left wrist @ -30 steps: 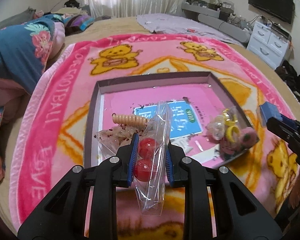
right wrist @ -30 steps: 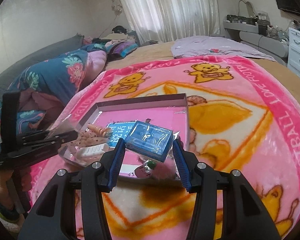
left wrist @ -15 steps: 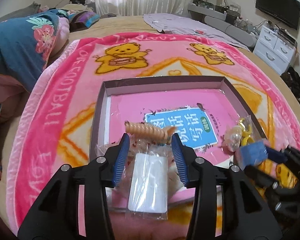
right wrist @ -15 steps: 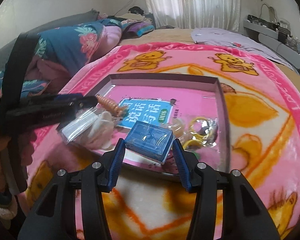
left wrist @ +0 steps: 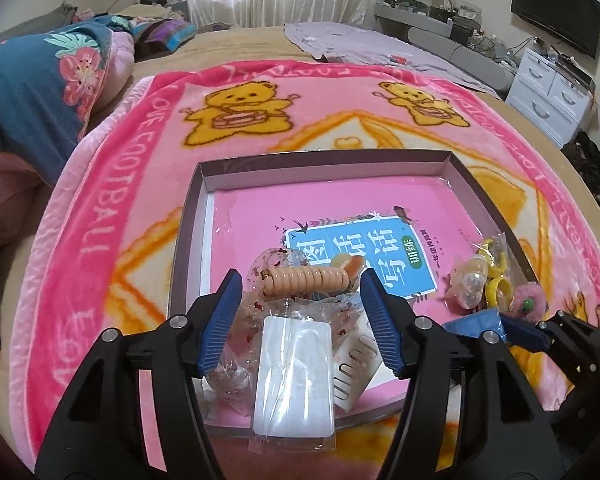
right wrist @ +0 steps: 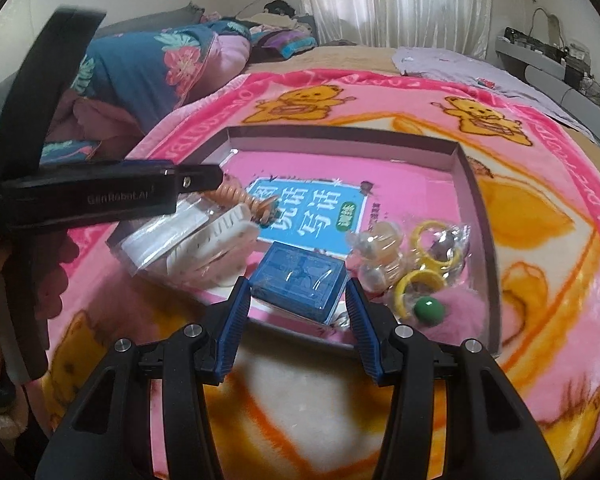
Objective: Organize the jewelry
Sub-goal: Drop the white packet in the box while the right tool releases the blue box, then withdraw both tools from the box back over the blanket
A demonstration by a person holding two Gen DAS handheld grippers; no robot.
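Two grippers seen over pink bear blanket [left wrist: 112, 184]. Shallow grey tray [left wrist: 196, 200] laid on it, blue-covered book [left wrist: 360, 256] flat inside. Clear jewelry packet [left wrist: 294, 368] lying at tray's near edge, between left gripper [left wrist: 302, 320] jaws, now opening, pads clear of it. Blue box [right wrist: 298, 280] clamped in right gripper [right wrist: 296, 314], held over tray's near edge. Yellow rings [right wrist: 430, 256] bagged by right wall.

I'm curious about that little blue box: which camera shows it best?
The right wrist view: the blue box sits centred between the right gripper fingers, its patterned lid plain. The left wrist view catches only a blue edge, lower right.
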